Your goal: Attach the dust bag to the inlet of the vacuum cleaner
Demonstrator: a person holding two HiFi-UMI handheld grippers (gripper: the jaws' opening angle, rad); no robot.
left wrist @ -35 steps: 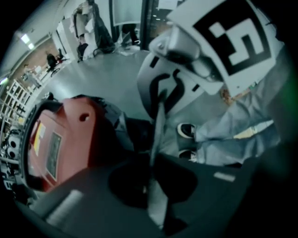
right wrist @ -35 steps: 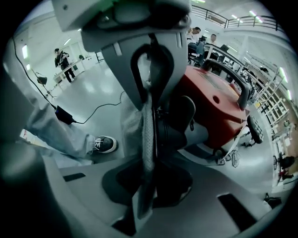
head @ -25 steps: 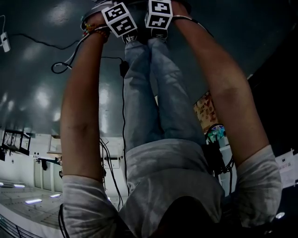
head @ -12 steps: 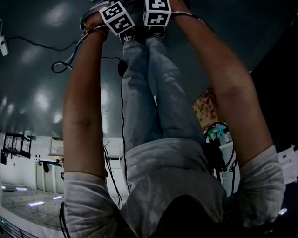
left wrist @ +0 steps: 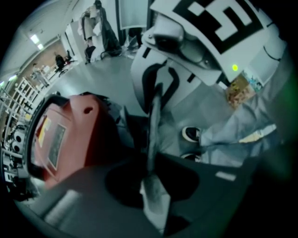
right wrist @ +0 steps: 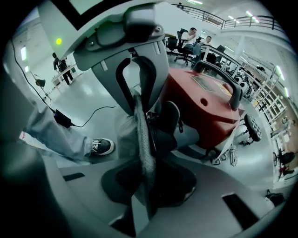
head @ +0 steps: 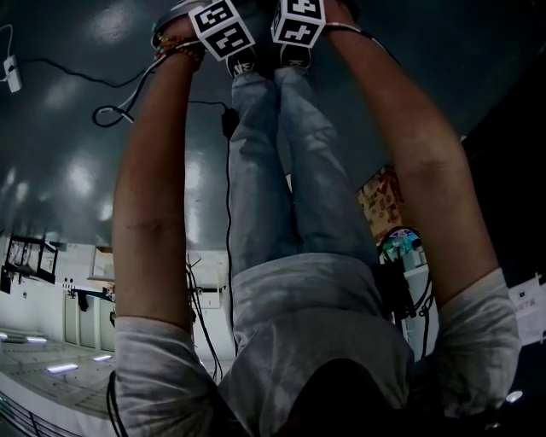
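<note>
There is one red plastic vacuum cleaner (right wrist: 209,104) and one grey fabric dust bag (right wrist: 141,139). Two grippers pinch the bag's edge, the left gripper (left wrist: 150,162) and the right gripper (right wrist: 145,174). Each carries one white cube with black square markers (head: 223,26). Two dark white-soled shoes (left wrist: 190,133) are near. Far right sit two seated people (right wrist: 188,36); far left is one standing person (right wrist: 57,59).

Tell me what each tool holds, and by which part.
Both hold the dust bag, seen edge-on: the left tool and the right tool each pinch its thin grey edge, from opposite sides.
</note>
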